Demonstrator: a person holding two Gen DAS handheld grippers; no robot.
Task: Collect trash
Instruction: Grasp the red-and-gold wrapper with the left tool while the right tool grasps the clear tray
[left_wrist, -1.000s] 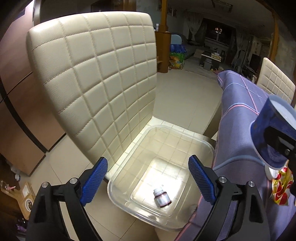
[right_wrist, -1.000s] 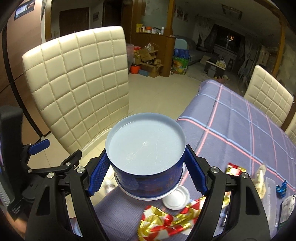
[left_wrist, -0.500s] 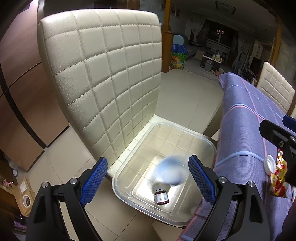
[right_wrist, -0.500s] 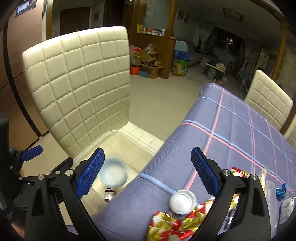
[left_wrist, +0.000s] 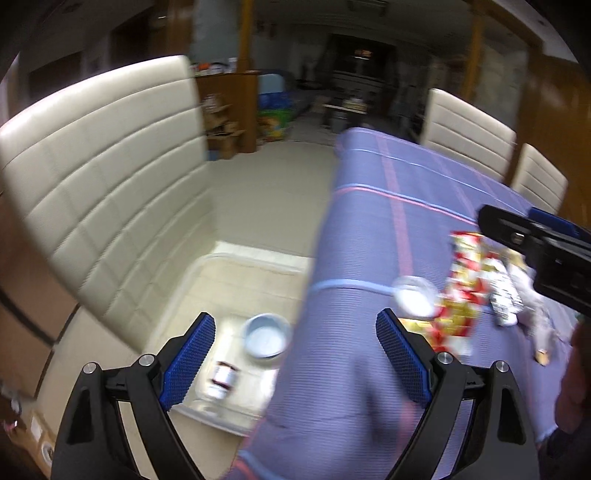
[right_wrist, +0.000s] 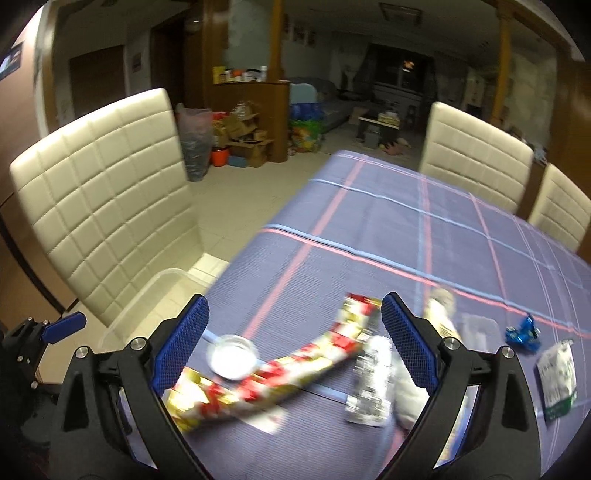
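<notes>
Trash: I see a red-and-gold wrapper (right_wrist: 280, 373) near the table's (right_wrist: 406, 236) left edge, under my right gripper (right_wrist: 293, 349), jaws just spread, empty; left gripper (left_wrist: 295, 360) also wide apart; blurred tub (left_wrist: 266, 335) probably in bin (left_wrist: 255, 258).

Chairs, cream quilted: three, one (right_wrist: 107, 206) beside the bin and two (right_wrist: 476, 155) (right_wrist: 561, 206) at the table's far side. Clear plastic bin (left_wrist: 192, 280): one. Inside it: one blue tub (left_wrist: 266, 335), one small dark jar (left_wrist: 223, 376). On the table (right_wrist: 369, 229): one white lid (right_wrist: 232, 356), one red-and-gold wrapper (right_wrist: 280, 373), one silver packet (right_wrist: 371, 380), one blue crumpled wrapper (right_wrist: 522, 332), one white-and-green packet (right_wrist: 557, 376). Further blurred scraps: count uncertain.
</notes>
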